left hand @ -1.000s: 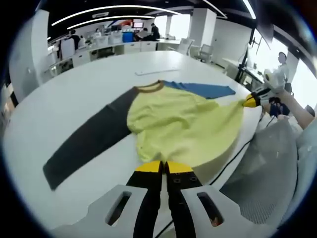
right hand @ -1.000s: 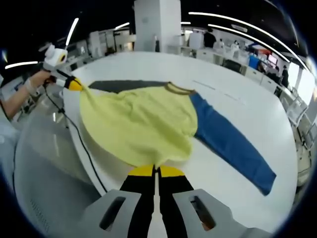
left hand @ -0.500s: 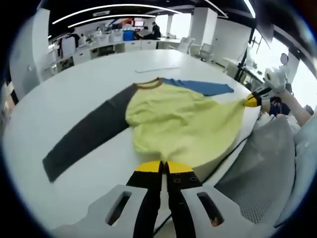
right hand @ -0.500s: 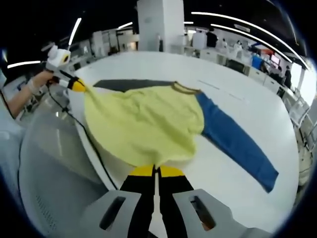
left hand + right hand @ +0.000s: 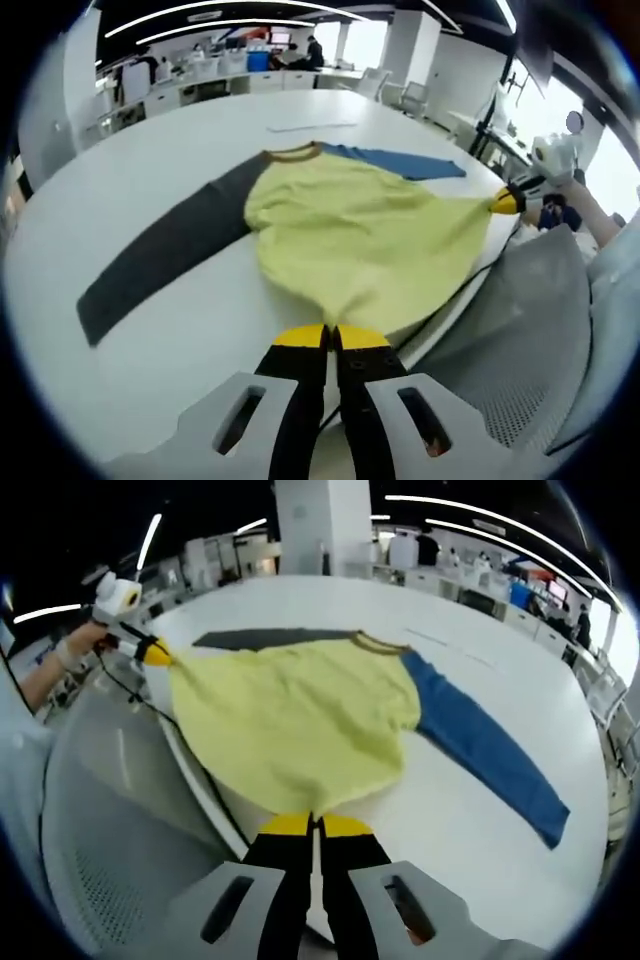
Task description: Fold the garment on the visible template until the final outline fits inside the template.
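A long-sleeved shirt lies on the white table, with a yellow body [image 5: 360, 235], a dark grey sleeve [image 5: 165, 255], a blue sleeve [image 5: 400, 160] and a brown collar [image 5: 290, 152]. My left gripper [image 5: 331, 337] is shut on one corner of the yellow hem at the table's near edge. My right gripper [image 5: 316, 825] is shut on the other hem corner. Each gripper appears in the other's view, the right gripper [image 5: 508, 200] at the right, the left gripper [image 5: 152, 652] at the left. The hem is stretched between them. The blue sleeve [image 5: 480, 750] lies out to the right.
The round white table [image 5: 130, 170] has a thin strip [image 5: 310, 126] lying beyond the collar. A grey mesh chair back [image 5: 530, 330] and a black cable [image 5: 195, 780] sit at the near edge. Desks, chairs and people fill the office behind.
Both grippers have drawn back toward the table's near edge with the hem, dragging the shirt so the yellow body now hangs slightly over the edge.
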`<state>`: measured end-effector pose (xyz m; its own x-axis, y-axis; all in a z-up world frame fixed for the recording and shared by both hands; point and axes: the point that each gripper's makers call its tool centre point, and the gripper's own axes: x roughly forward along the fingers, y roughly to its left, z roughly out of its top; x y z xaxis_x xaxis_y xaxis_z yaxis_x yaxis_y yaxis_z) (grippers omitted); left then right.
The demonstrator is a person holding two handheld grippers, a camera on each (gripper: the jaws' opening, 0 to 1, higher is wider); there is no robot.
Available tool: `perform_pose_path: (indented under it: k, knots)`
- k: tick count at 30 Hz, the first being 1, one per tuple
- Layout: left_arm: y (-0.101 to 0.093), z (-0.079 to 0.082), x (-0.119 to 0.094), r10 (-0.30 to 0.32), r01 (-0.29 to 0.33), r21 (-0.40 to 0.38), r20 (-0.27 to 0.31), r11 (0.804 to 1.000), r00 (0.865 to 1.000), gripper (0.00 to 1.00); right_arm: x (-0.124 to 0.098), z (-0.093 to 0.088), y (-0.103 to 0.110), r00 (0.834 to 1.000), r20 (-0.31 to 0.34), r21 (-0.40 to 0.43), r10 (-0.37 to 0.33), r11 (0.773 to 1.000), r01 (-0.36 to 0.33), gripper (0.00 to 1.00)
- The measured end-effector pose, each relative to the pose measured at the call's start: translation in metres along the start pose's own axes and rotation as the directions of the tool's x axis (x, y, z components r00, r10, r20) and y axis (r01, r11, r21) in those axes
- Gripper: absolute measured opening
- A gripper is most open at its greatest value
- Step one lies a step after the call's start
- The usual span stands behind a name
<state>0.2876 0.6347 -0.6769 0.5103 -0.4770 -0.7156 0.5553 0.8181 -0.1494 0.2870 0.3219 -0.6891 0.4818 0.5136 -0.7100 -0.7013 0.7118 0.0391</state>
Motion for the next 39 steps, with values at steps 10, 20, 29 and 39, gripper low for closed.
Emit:
perform_pose_path:
  k: [10,20,29,39]
  knots:
    - [-0.004,-0.006,0.0,-0.004,0.005,0.005,-0.029,1.0,1.0,0.0,-0.001,-0.009,0.003,1.0,-0.013,0.024,0.014,1.0,-0.014,0.02]
    - [-0.007,-0.019,0.001,-0.011,0.009,-0.032,-0.048,0.999,0.999,0.0,0.002,-0.022,0.008,0.999,-0.045,0.037,0.024,0.999,-0.022,0.02]
    - [-0.005,-0.035,0.003,-0.005,0.0,-0.057,-0.082,0.998,0.997,0.0,0.005,-0.033,0.007,0.997,-0.08,0.038,0.023,0.999,-0.02,0.02]
    - [-0.004,-0.055,0.01,-0.004,-0.007,-0.08,-0.14,0.997,0.99,0.0,0.008,-0.046,0.011,0.994,-0.107,0.056,0.033,0.998,-0.027,0.02]
